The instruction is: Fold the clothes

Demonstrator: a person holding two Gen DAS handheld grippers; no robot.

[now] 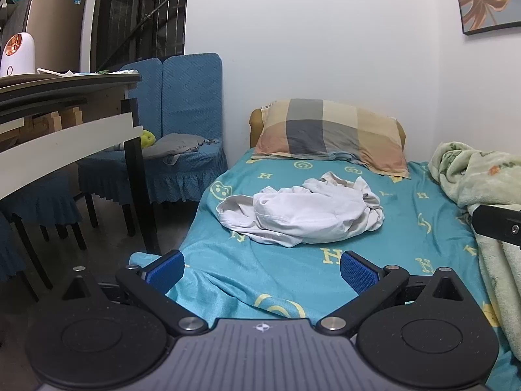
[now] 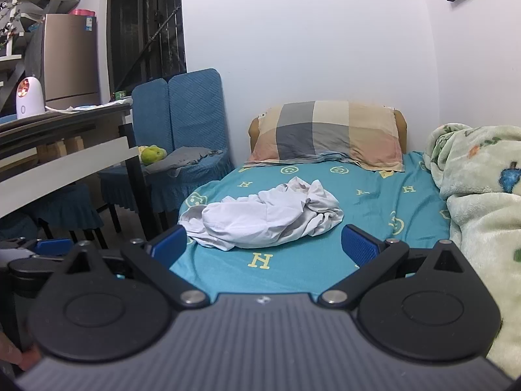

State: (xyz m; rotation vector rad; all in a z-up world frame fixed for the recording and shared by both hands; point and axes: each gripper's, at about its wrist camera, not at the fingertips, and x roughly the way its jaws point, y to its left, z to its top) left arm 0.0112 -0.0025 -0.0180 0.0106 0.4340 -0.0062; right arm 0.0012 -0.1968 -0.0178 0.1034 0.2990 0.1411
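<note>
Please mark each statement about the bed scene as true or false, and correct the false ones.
1. The white garment lies crumpled on the teal sheet. True.
2. The left gripper is shut on the garment. False: it is open, short of the garment.
3. The right gripper is open and holds nothing. True.
4. The checked pillow lies on top of the garment. False: it sits apart, at the bed's far end.
5. A pale green blanket is bunched at the bed's right side. True.

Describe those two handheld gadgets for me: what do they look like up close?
Each tool, left tool and right tool, has two black hinged arms tipped with blue ribbed pads, round black discs either side, silver pivot screws, and a grey ridged body bearing a small emblem.
</note>
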